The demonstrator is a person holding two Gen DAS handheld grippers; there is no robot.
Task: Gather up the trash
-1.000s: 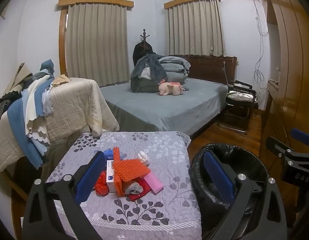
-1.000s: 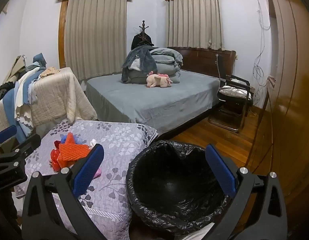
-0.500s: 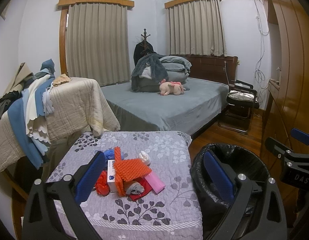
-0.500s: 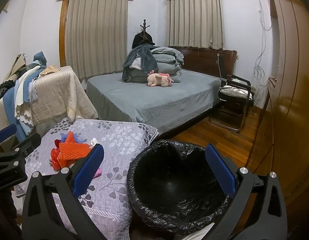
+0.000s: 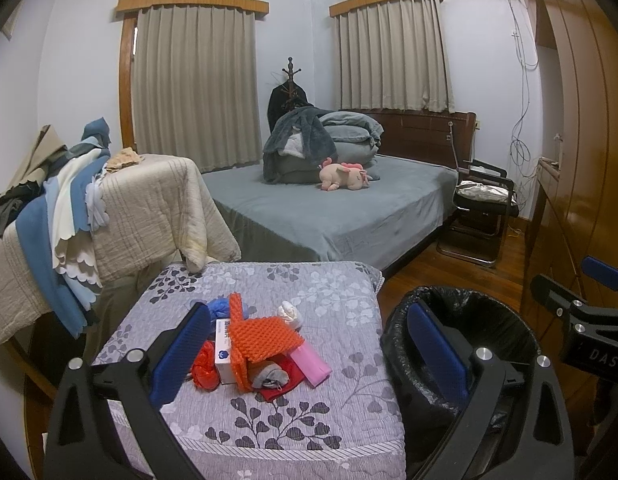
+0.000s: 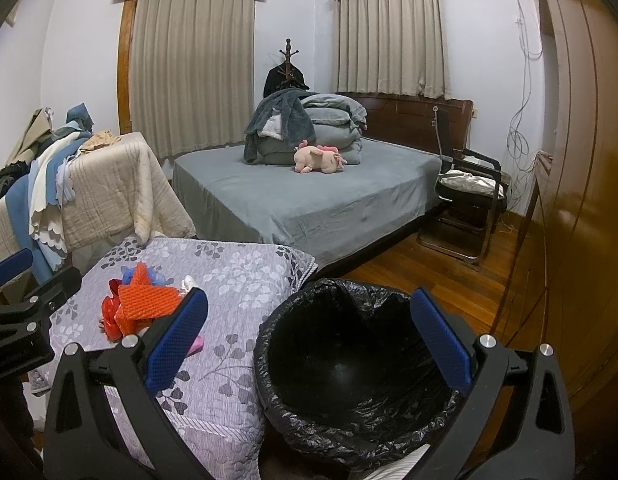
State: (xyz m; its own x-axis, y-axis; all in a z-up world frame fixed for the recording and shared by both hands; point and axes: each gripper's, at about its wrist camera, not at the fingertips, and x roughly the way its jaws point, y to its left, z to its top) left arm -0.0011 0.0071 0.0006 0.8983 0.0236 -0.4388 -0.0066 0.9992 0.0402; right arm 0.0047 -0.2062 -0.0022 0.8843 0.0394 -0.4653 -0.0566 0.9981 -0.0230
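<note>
A pile of trash lies on a floral-quilted table (image 5: 329,420): an orange foam net (image 5: 263,338), a white box (image 5: 223,346), a pink block (image 5: 311,364), a red wrapper (image 5: 205,370) and a white wad (image 5: 289,314). The pile also shows in the right wrist view (image 6: 145,304). A bin lined with a black bag (image 6: 349,364) stands right of the table and looks empty. My left gripper (image 5: 309,360) is open, above the table's near side. My right gripper (image 6: 305,344) is open above the bin's near rim.
A grey bed (image 5: 329,208) with folded bedding and a pink plush toy (image 5: 343,174) stands behind. A rack draped with quilts and cloths (image 5: 109,216) is at the left. A black chair (image 5: 483,208) and wooden wardrobe (image 6: 569,180) are at the right.
Both views have shifted only slightly; the grippers stay open and nothing on the table has moved.
</note>
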